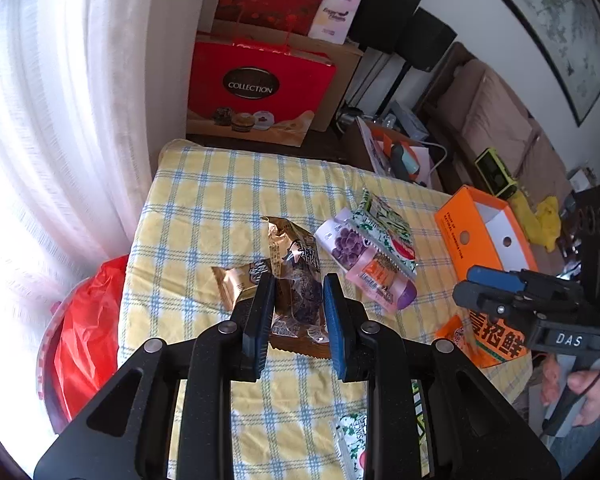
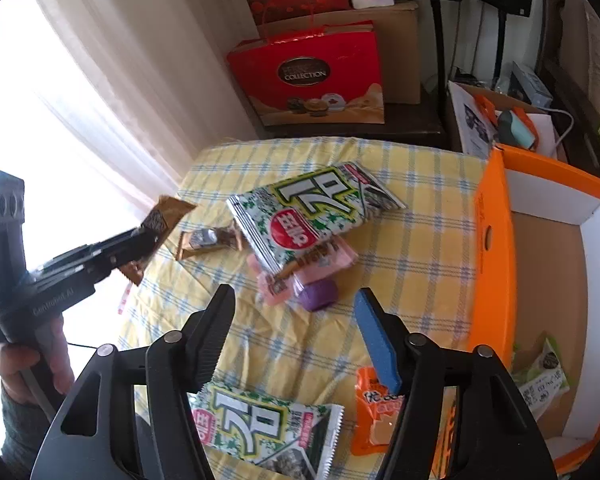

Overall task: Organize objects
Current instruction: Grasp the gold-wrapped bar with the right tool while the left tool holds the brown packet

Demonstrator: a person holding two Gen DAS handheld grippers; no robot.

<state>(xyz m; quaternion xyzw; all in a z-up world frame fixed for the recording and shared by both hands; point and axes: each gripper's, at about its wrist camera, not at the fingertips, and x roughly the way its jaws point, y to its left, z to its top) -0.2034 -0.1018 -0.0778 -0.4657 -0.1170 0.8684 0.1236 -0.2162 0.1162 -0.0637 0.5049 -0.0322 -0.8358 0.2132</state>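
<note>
The left gripper pinches the gold snack packet above the cloth, the right gripper is open and empty, and the thin wrapper could slip before the orange box far right.

gold-brown snack packet hangs lifted above the checked cloth, another gold packet lying flat

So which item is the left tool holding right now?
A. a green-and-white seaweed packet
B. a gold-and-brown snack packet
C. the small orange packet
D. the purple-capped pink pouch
B: the left tool is shut on the gold-and-brown snack packet, and the right wrist view shows that packet lifted clear of the checked cloth.
</note>
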